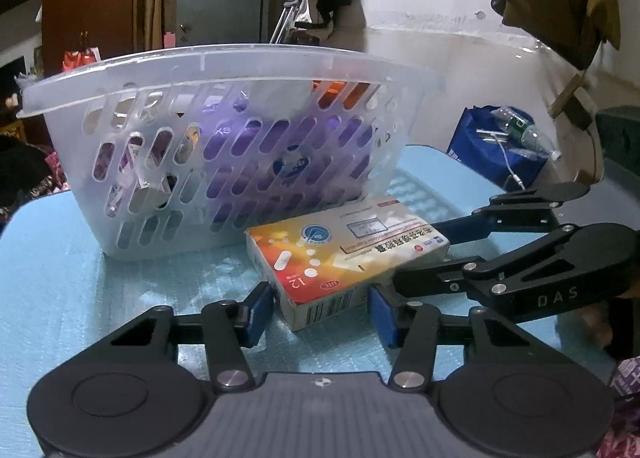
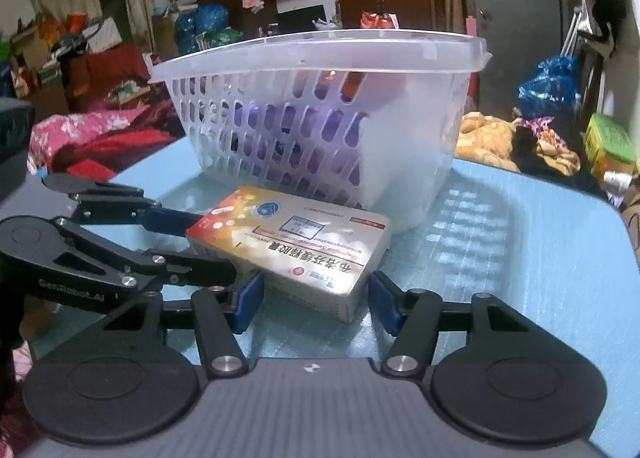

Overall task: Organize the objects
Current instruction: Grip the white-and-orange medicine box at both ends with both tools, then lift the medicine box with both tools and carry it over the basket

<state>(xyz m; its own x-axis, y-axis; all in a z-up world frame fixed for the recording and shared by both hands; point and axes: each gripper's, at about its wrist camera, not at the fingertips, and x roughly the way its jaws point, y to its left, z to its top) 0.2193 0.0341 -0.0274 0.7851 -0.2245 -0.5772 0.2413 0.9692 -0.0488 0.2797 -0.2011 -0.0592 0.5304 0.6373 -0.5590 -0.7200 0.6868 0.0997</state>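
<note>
A flat medicine box [image 1: 340, 254], orange and white with Chinese print, lies on the blue table [image 1: 60, 278] in front of a translucent white slotted basket [image 1: 224, 154]. Both grippers straddle the box from different sides. My left gripper [image 1: 320, 308] is open, its blue pads on either side of one end of the box. My right gripper [image 2: 316, 298] is open around the other end of the box [image 2: 292, 246]. Each gripper shows in the other's view: the right one [image 1: 436, 250] and the left one [image 2: 208, 246]. The basket [image 2: 320, 126] holds purple packets and other items.
A blue bag [image 1: 496, 150] with a plastic bottle [image 1: 524, 130] on it sits beyond the table's far right edge. Bedding and clutter [image 2: 100, 134] lie beyond the table. A green-lidded jar [image 2: 612, 146] stands off to the right.
</note>
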